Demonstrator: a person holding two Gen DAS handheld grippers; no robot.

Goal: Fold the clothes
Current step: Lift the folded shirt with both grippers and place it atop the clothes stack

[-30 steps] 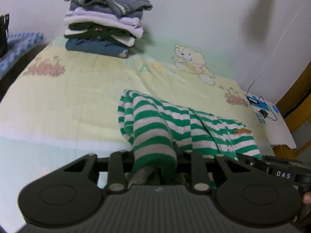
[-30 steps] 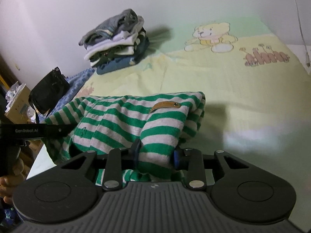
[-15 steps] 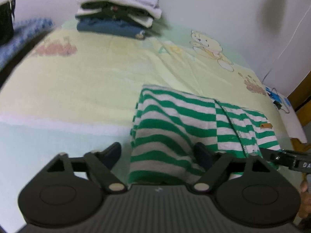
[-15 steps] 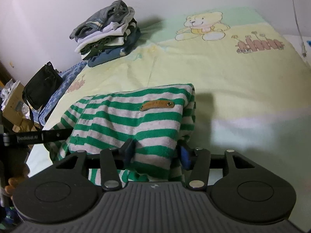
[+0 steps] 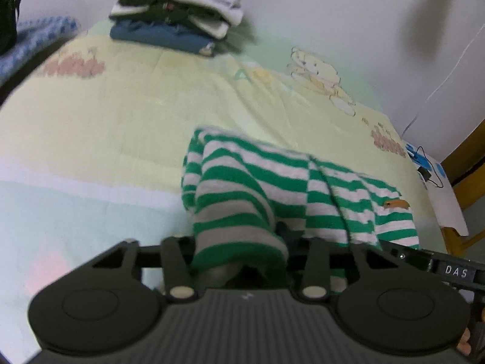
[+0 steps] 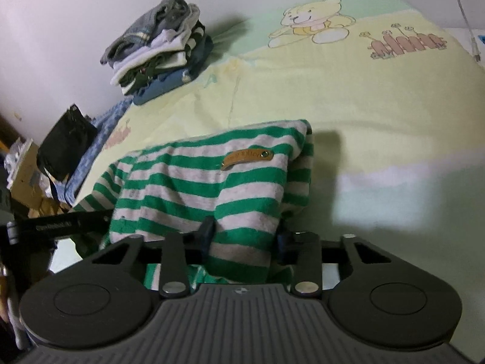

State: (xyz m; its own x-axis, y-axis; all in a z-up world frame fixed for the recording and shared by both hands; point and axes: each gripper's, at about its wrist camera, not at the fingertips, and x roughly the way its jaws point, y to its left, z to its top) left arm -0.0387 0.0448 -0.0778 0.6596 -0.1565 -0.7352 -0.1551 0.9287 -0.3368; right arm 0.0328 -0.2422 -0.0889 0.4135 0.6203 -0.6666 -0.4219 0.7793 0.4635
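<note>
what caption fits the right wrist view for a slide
Right gripper pinching a green-striped garment on a bear-print bedsheet, folded clothes stack behind.

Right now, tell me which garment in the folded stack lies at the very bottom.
The dark blue garment, lying directly on the bedspread beneath the white, green and grey ones.

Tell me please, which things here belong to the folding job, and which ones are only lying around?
Belong to the job:
- green-and-white striped garment, gripped at two places
- left gripper, jaws just closed on it
- right gripper, jaws just closed on it
- pile of folded clothes
- bear-print bed sheet, the work surface

Only lying around:
- black bag
- blue knitted blanket
- white cable
</note>
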